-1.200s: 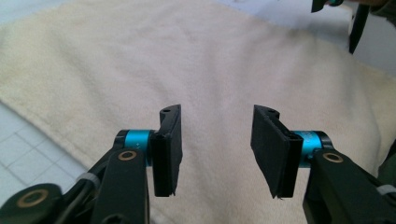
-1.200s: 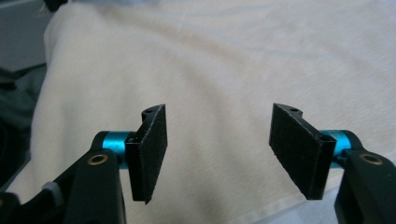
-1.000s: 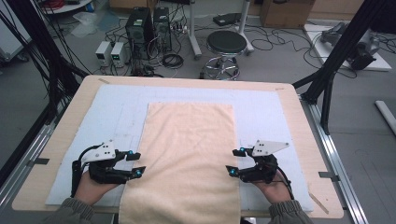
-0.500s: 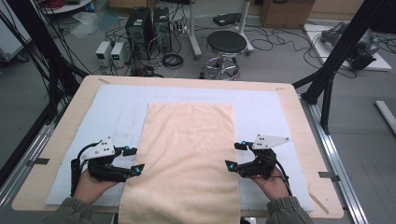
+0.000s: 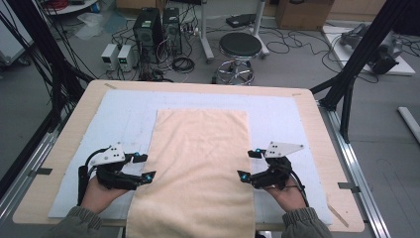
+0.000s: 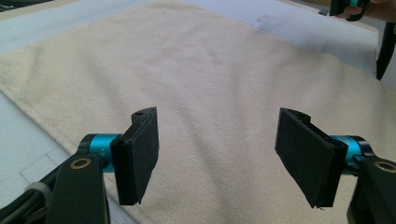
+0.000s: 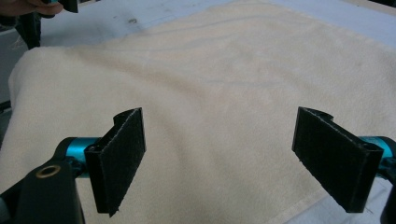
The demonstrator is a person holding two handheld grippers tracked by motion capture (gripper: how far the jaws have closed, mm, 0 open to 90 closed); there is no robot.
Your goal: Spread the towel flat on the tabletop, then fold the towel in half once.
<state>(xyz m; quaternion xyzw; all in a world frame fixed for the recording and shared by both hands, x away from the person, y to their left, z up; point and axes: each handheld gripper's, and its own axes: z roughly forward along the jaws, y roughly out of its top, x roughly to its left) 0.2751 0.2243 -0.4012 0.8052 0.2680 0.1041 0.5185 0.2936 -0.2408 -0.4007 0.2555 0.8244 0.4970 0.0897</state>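
Gripping the two long edges of the towel (image 5: 198, 168) at matching points looks like the step in hand. The towel is spread flat on the blue mat (image 5: 124, 114), its near end draped over the table (image 5: 59, 148) edge. Both the left gripper (image 5: 140, 167) and right gripper (image 5: 251, 163) have just been opened; nothing is pinched, and the cloth lies just beyond the fingertips. Each hem should be slid fully between the pads before closing, so the cloth can be lifted evenly.

The towel's (image 5: 198, 173) near end is cut off by the high view's bottom edge.
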